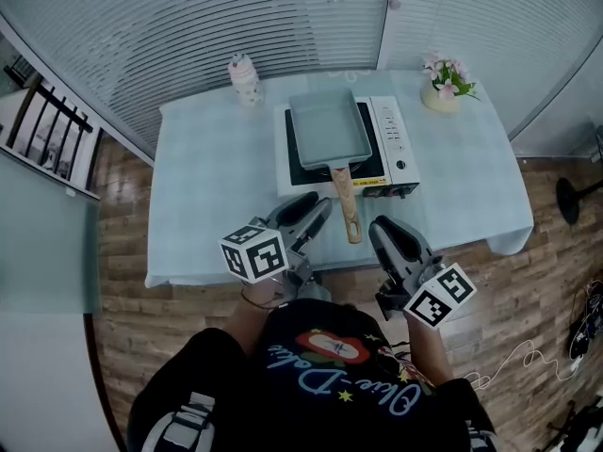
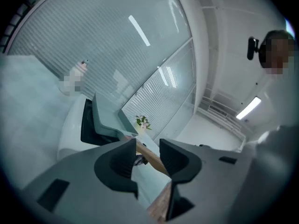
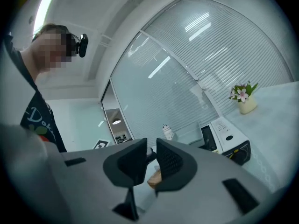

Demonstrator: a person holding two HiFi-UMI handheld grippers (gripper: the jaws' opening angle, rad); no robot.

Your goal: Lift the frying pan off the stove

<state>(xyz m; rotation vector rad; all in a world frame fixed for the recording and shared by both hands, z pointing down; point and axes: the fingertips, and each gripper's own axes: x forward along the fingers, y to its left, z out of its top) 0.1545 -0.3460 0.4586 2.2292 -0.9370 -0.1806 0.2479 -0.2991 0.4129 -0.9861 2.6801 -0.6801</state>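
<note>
Pale cursive lettering runs across the person's black shirt (image 1: 339,370), upside down from here; it seems to start "Blue-D", and the rest is unclear. Black-and-white square markers, patterns rather than words, show on the cubes of the left gripper (image 1: 318,210) and right gripper (image 1: 382,229). Print on the stove (image 1: 394,139) control panel is too small to read.

I'm looking into a staged cooking corner inside an office-like room.
I'm seeing ribbed glass partition walls (image 1: 207,17) enclosing it, a wood floor (image 1: 122,252) running underneath, and a portable stove (image 1: 394,139) sitting on a cloth-covered table (image 1: 217,177) near a flowerpot (image 1: 440,96).

Bright cool light, fisheye-warped edges, dark corner vignetting
</note>
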